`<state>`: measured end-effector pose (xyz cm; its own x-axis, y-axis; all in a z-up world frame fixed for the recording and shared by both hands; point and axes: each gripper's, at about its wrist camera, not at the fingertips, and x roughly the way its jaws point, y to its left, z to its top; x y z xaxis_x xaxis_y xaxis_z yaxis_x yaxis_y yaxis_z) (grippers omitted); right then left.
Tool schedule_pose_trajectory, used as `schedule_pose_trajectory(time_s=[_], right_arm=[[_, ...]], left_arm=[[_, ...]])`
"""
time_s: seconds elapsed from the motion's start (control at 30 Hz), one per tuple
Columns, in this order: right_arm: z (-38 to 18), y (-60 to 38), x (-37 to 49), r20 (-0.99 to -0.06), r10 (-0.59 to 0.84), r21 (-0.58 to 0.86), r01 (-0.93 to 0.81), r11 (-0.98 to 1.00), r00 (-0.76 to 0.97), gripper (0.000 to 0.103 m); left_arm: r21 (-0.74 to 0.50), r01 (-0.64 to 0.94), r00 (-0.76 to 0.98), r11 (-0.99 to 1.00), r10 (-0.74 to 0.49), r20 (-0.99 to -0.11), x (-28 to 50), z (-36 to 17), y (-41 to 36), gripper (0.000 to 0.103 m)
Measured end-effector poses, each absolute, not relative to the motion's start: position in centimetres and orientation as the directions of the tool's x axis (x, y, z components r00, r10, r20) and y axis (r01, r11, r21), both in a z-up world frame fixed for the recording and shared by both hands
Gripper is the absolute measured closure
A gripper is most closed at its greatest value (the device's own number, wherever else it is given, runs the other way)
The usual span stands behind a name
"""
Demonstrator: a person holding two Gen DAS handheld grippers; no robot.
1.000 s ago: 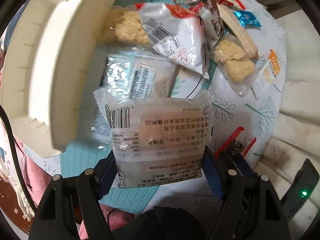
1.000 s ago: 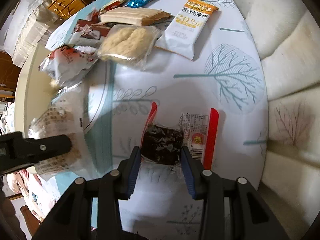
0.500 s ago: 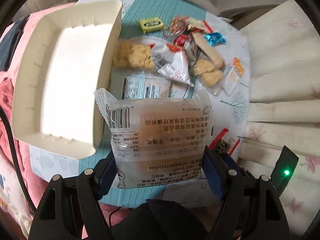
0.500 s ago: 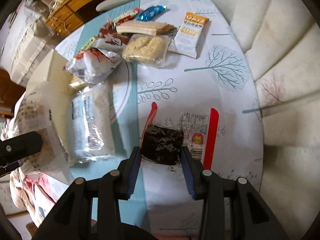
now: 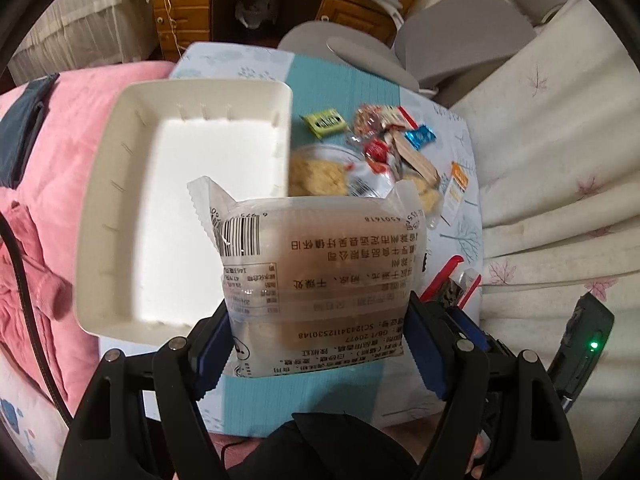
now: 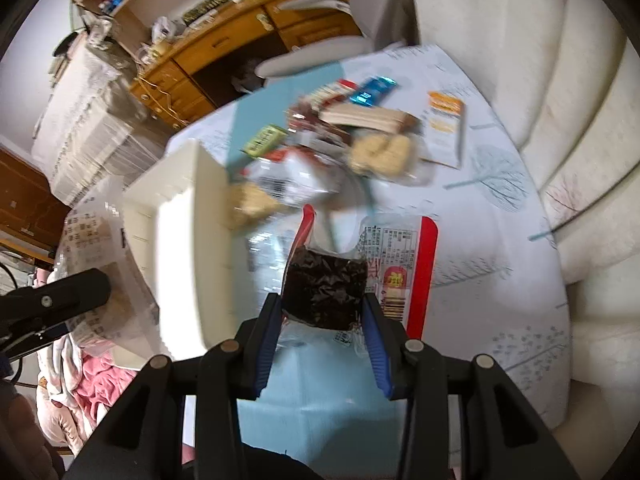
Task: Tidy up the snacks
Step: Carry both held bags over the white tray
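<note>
the white tray (image 5: 120, 208) looks empty, so sorting has barely begun. left tongs (image 5: 320, 340) clamp a clear snack pack (image 5: 320, 264); right tongs (image 6: 324, 316) clamp a dark snack packet (image 6: 326, 292). a pile of snacks (image 5: 372, 152) waits on the tabletop (image 5: 460, 240).

tray (image 5: 120, 184) left of snack pile (image 5: 360, 160), on table (image 5: 460, 240)

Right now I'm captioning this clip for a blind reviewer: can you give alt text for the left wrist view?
The left gripper holds a clear printed snack packet upright above the table, beside an empty white tray. Behind the packet, more wrapped snacks lie scattered on the patterned tablecloth.
</note>
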<state>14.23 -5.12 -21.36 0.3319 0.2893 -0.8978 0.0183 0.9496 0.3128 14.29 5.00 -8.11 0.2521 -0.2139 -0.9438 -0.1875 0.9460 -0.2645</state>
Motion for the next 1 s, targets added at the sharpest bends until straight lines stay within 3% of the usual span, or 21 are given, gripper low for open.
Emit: schedule_pose_trajectory(time_s=[0.37, 0.77, 1.0], right_arm=[[-20.2, 3.1, 11.7, -0.844, 0.352, 0.352, -0.077, 0.933, 0.404, 0.062], [-19.7, 10.4, 10.2, -0.806, 0.429, 0.357, -0.244, 0.902, 0.408, 0.062], [-19.9, 12.6, 10.1, -0.8, 0.45, 0.351, -0.298, 0.888, 0.397, 0.059]], left_arm=[[-0.276, -0.171, 0.319, 0.946, -0.212, -0.924, 12.0, -9.9, 14.5, 0.026], [-0.265, -0.276, 0.299, 0.924, -0.179, -0.937, 10.5, -12.2, 21.0, 0.026], [-0.242, -0.337, 0.297, 0.91, -0.142, -0.944, 9.7, -13.0, 22.5, 0.017]])
